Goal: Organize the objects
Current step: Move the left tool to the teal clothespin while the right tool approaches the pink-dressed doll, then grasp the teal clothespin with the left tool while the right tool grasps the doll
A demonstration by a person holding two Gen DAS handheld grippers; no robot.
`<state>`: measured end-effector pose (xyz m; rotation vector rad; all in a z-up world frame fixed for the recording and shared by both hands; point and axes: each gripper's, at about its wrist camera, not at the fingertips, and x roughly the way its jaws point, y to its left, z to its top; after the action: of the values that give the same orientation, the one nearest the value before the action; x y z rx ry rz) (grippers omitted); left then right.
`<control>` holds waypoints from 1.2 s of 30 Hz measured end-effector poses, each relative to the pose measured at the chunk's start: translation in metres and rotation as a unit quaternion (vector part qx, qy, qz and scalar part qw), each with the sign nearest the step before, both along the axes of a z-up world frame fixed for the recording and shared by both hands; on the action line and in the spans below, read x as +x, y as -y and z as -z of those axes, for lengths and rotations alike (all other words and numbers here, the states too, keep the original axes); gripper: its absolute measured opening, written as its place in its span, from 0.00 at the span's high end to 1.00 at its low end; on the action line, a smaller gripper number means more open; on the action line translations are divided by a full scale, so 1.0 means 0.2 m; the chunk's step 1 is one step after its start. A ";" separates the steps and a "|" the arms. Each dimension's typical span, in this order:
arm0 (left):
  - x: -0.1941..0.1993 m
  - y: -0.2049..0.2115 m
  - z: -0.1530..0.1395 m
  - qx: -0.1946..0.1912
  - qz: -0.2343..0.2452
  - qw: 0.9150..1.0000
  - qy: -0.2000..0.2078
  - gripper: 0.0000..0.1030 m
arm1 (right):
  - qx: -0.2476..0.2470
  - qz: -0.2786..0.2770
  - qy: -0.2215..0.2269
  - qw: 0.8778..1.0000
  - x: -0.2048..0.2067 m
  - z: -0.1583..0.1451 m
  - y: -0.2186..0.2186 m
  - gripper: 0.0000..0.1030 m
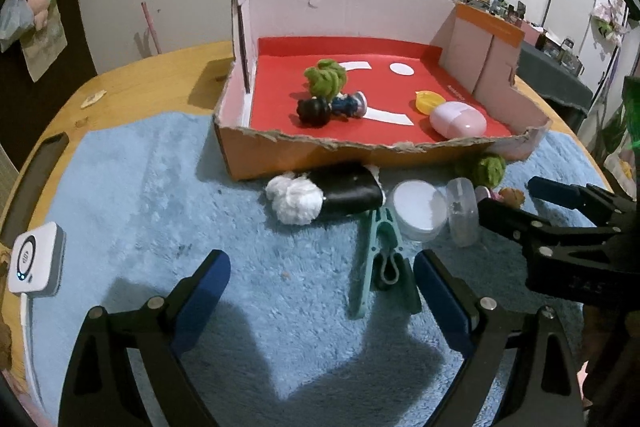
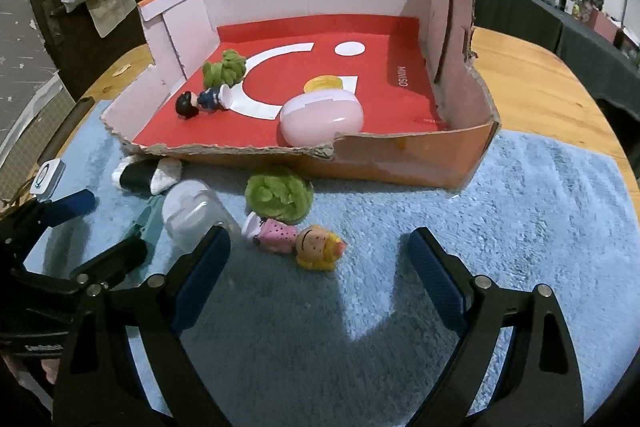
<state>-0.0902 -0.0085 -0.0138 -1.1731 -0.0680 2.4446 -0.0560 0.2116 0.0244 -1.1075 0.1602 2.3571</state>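
- The cardboard box [image 2: 400, 163] with its red floor sits on the blue mat [image 2: 520, 227]; already inside are a green pom-pom [image 2: 224, 67], a dark-haired figurine [image 2: 202, 101], a yellow lid [image 2: 322, 83] and a pink capsule case [image 2: 322, 119].
- Left on the mat, in front of the box: a blonde figurine in pink [image 2: 298, 241] lying on its side, a second green pom-pom [image 2: 278, 195] touching it at its 12 o'clock, a clear round container [image 2: 192, 215], a teal clothes peg [image 1: 378, 251], a white lid [image 1: 418, 205], and a black-and-white roll [image 1: 320, 197] against the box wall.
- The right gripper [image 2: 318, 255] is spread wide and holds nothing; the blonde figurine lies between its fingertips, nearer the left one.
- The left gripper [image 1: 322, 279] is also wide apart and empty, with the peg just inside its right finger [image 1: 436, 287].
- Judged step: mid-sort, reaching for the next piece, likely the figurine.
- The next move calls for lowering the right gripper around the figurine's body, closing gently, then lifting it over the torn front edge at 12 o'clock.
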 end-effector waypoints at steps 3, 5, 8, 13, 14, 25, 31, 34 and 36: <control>0.01 -0.03 0.01 -0.004 0.007 1.000 0.000 0.14 | 0.007 0.006 0.001 1.000 0.00 0.01 0.00 0.16; 0.01 -0.06 0.01 -0.012 0.010 1.000 -0.007 0.16 | 0.008 0.009 -0.002 1.000 0.00 0.01 0.00 0.20; 0.02 -0.08 0.00 -0.013 0.016 1.000 -0.012 0.21 | 0.007 0.007 -0.004 1.000 0.00 0.01 0.01 0.30; 0.03 -0.08 -0.01 -0.007 0.020 1.000 -0.016 0.37 | 0.000 -0.002 -0.010 1.000 -0.01 0.01 0.03 0.46; 0.03 -0.07 -0.01 -0.003 0.021 1.000 -0.016 0.43 | -0.001 -0.003 -0.011 1.000 -0.01 0.01 0.03 0.49; 0.05 -0.05 -0.02 0.018 0.032 0.999 -0.011 0.72 | -0.015 -0.012 -0.015 1.000 0.02 0.00 0.05 0.53; 0.07 -0.05 -0.04 0.024 0.034 0.999 -0.013 0.72 | -0.018 -0.022 -0.020 0.999 0.04 -0.01 0.09 0.53; 0.08 -0.03 -0.05 0.031 0.032 0.999 -0.014 0.73 | -0.018 -0.026 -0.022 0.999 0.05 -0.03 0.11 0.53; 0.08 -0.02 -0.05 0.031 0.032 0.999 -0.012 0.73 | -0.017 -0.029 -0.023 0.999 0.05 -0.03 0.12 0.53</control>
<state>-0.0744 -0.0038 -0.0041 -1.1017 -0.0968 2.3842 -0.0460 0.1878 0.0312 -1.0882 0.1884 2.4401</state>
